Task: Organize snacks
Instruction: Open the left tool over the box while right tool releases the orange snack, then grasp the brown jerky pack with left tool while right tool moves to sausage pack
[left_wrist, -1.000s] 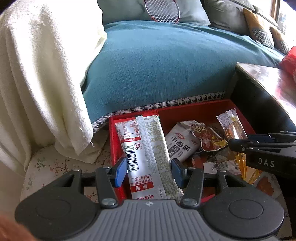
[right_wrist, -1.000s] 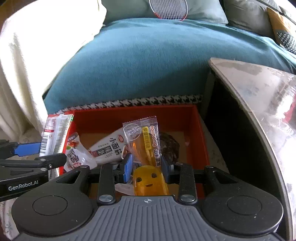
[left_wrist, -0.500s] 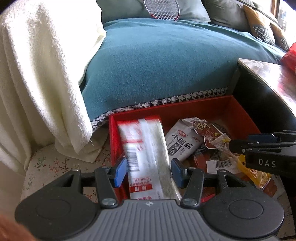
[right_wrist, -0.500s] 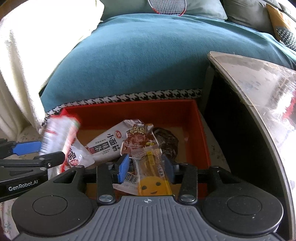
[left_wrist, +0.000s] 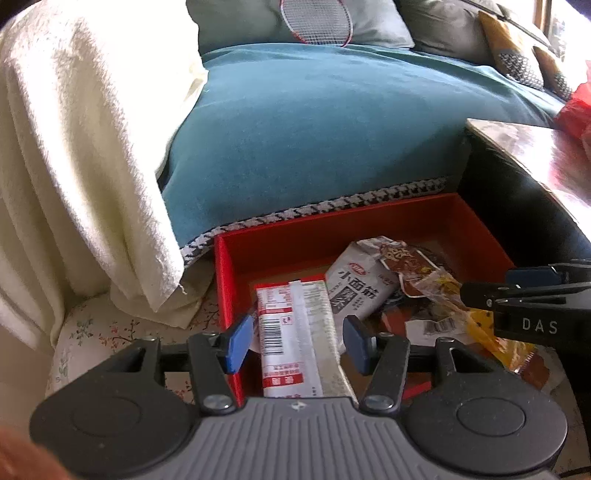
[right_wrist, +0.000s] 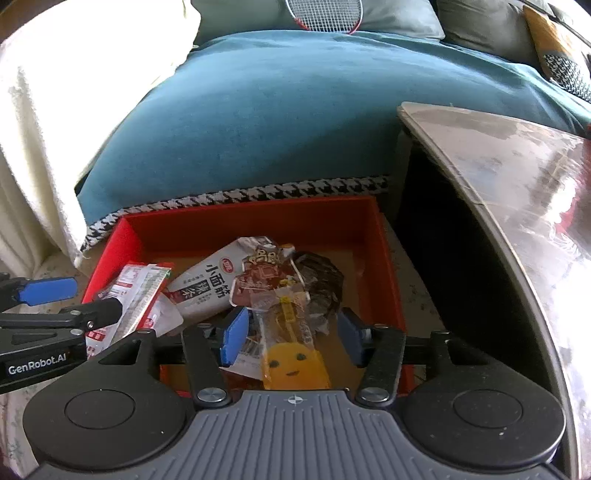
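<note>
A red box (left_wrist: 332, 225) (right_wrist: 258, 218) on the floor holds several snack packets. My left gripper (left_wrist: 298, 343) is open over the box's left side; a long white, red and green packet (left_wrist: 295, 332) lies loose between its fingers, lower end hidden by the gripper body. It also shows in the right wrist view (right_wrist: 136, 295). My right gripper (right_wrist: 291, 336) is open; a yellow smiley-face packet (right_wrist: 291, 354) lies between its fingers on the pile. A white packet with black characters (right_wrist: 214, 280) and a brown packet (right_wrist: 266, 277) lie in the middle.
A teal sofa (left_wrist: 332, 122) stands behind the box, with a cream blanket (left_wrist: 74, 147) on the left. A dark table with a glossy top (right_wrist: 517, 206) stands close on the right. The floor mat is floral (left_wrist: 103, 332).
Both grippers have opened and pulled back. The long white packet and the yellow packet have dropped from upright in the fingers to lying in the box.
</note>
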